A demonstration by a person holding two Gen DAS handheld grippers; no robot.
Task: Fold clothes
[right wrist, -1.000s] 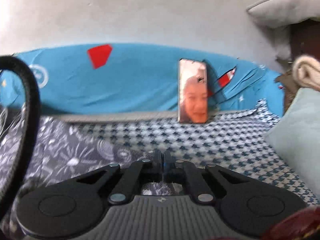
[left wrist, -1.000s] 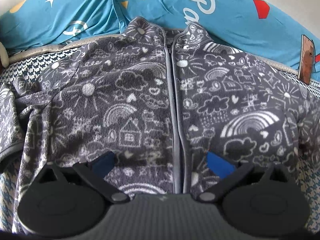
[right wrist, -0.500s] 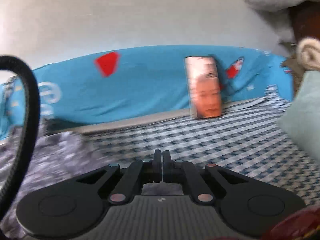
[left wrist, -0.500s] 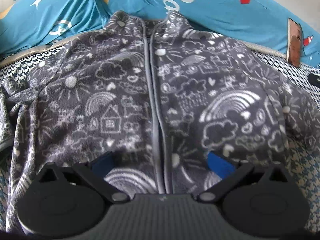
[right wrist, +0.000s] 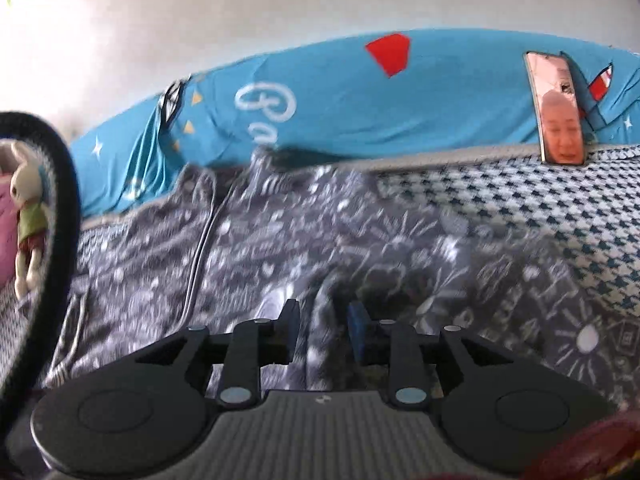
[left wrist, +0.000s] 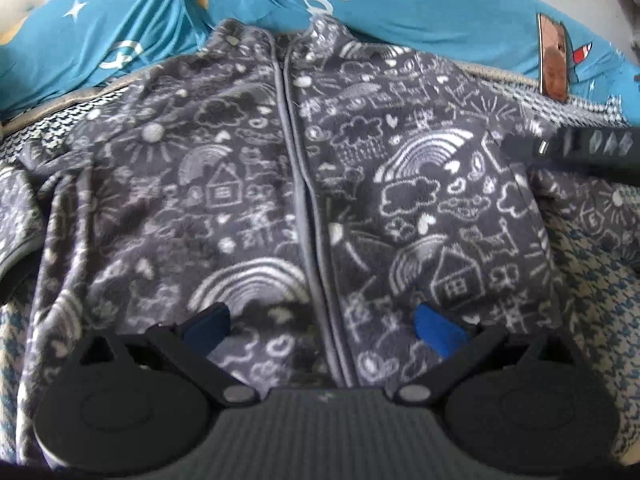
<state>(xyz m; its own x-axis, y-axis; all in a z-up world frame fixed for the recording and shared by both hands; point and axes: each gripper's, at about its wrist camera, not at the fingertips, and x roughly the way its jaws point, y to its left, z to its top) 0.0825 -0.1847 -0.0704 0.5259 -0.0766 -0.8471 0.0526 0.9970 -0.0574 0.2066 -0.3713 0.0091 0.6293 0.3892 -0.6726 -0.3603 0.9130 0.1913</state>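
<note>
A grey fleece jacket (left wrist: 248,184) with white doodles lies flat and zipped on the bed, collar at the far side. My left gripper (left wrist: 322,330) hovers open over its lower front, the blue pads on either side of the zipper (left wrist: 308,216). My right gripper (right wrist: 324,330) is low over the jacket (right wrist: 400,248) near its right sleeve. Its jaws stand apart with a raised ridge of fleece between them. In the left wrist view the right gripper (left wrist: 580,148) shows as a dark blur above the jacket's right shoulder.
A blue bolster (left wrist: 400,8) runs along the wall behind the collar. A phone (right wrist: 556,108) leans against it on the right. The houndstooth bedsheet (right wrist: 560,208) lies around the jacket. A plush rabbit (right wrist: 28,212) and a black cable (right wrist: 64,184) are at the left.
My right gripper swung left from the bare sheet over the jacket and went from shut to open. The left gripper drew back toward the hem and stays open.
</note>
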